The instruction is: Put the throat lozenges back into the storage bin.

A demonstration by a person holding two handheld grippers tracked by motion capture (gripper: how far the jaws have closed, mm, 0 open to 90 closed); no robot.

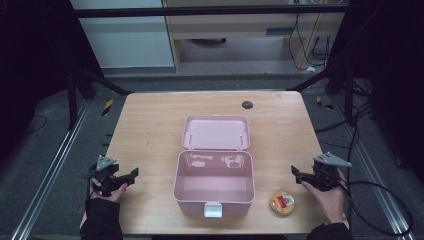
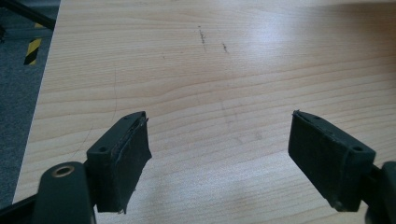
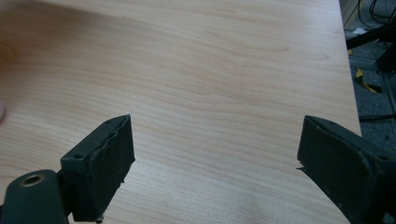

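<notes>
Holding both grippers low over the table (image 1: 150, 125), I have nothing in either one. My left gripper (image 1: 131, 176) sits near the table's left edge with its jaws spread wide over bare wood, and the left gripper view confirms it: left gripper (image 2: 219, 158) with nothing between the pads. My right gripper (image 1: 296, 175) hovers at the right side, jaws likewise parted and empty, as the right gripper view shows around the right gripper (image 3: 215, 163).

Nearest my right hand is the small round container (image 1: 282, 203), lying flat on the table just beside the front right corner of the open pink box (image 1: 214, 182), between that box and my right gripper. It looks like a shallow plastic tub with a clear lid over something orange and a red label, though the picture is too coarse to be sure.

I judge it light, fairly stiff and smooth-sided, so it may slip or skate if nudged. I would take it across its width at the rim, jaws coming down on opposite sides, squeezing gently so the thin wall does not buckle.
</notes>
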